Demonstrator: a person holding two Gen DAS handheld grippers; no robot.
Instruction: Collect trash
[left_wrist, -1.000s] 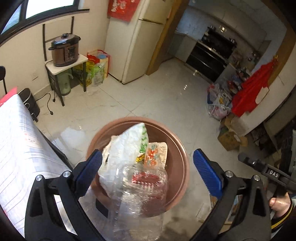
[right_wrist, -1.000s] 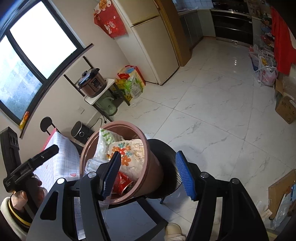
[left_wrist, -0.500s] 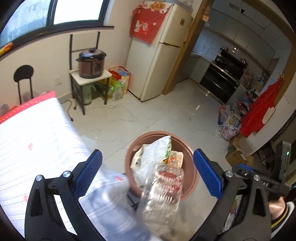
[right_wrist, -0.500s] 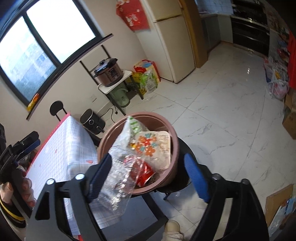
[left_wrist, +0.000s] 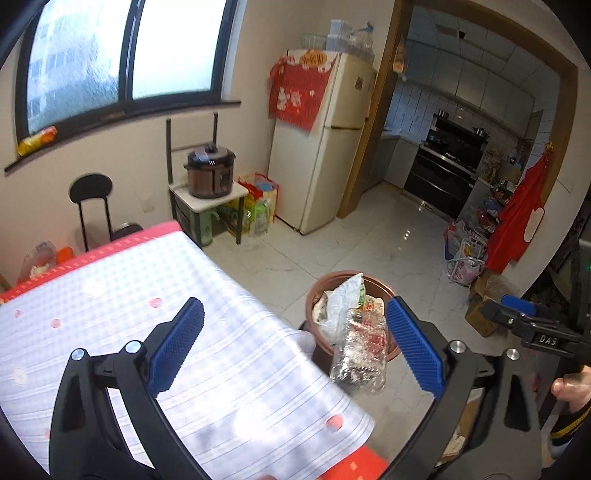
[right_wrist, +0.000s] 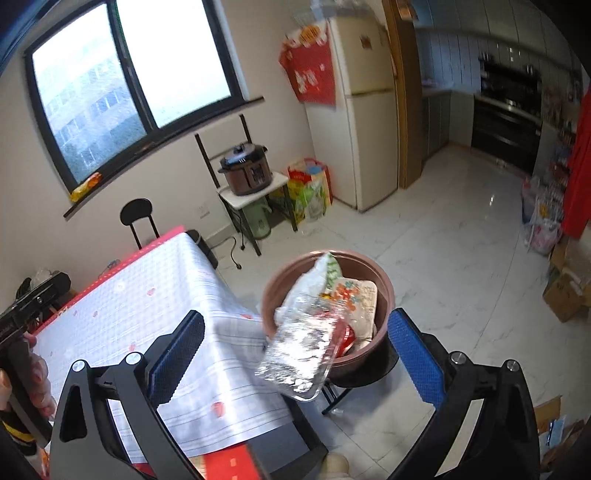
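A: Since both tools show their jaws spread wide, what is either one carrying?
B: Nothing. The right gripper (right_wrist: 295, 365) has just been opening, and the clear plastic container (right_wrist: 301, 354) seen between its blue pads touches neither pad. The left gripper (left_wrist: 293, 347) stands just as wide and empty.
A: Where is that container now?
B: At the near rim of the brown bin (right_wrist: 380, 273), tipped and half outside it. Whether it is falling or resting on the rim, I cannot tell.
A: And inside the bin?
B: A crumpled white bag (right_wrist: 317, 277) and a flowered packet (right_wrist: 354, 295), piled to the top. The bin stands on a dark stool just beside the counter (right_wrist: 122, 317).
A: So how far along?
B: Well on, I judge. The checked counter shows no loose trash, though its far end is blurred.
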